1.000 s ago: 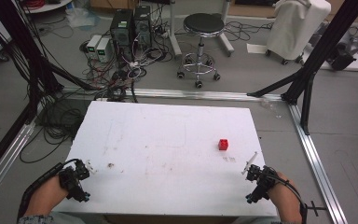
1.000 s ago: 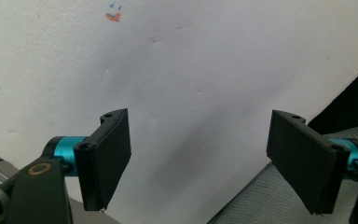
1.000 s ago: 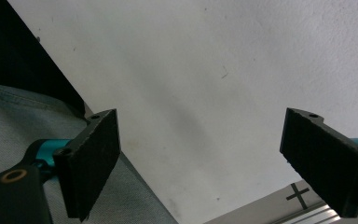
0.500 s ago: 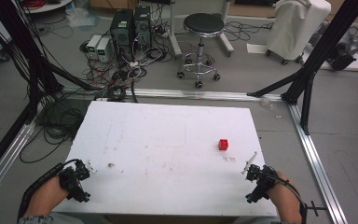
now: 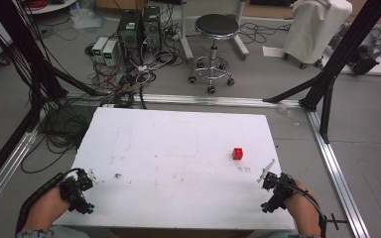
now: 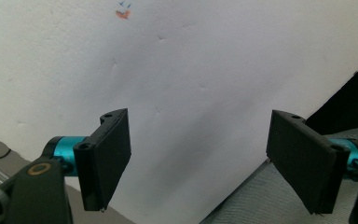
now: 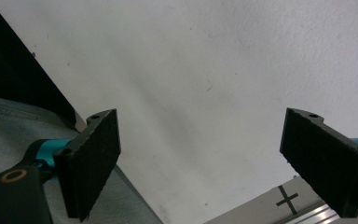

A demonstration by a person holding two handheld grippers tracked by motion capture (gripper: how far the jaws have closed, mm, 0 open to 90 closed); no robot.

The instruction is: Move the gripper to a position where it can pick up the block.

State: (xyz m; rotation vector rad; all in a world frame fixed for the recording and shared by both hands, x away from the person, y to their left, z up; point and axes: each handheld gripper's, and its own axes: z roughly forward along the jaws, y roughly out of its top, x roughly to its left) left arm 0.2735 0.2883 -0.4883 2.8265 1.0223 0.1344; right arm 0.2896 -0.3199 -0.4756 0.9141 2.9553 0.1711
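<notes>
On the tabletop: we see a white tabletop with one red block toward its right edge, well apart from both grippers.
Left gripper: we hold it at the near left corner, fingers spread wide with nothing between them.
Right gripper: we hold it at the near right corner, fingers released and bare, the block ahead of it and a little to its left.
Progress: we judge nothing is done yet; the block stands untouched, so the reach, the grasp and any placing are all left.
Change: against the earlier frames we find block and both grippers in the same places, with no clear move begun.
</notes>
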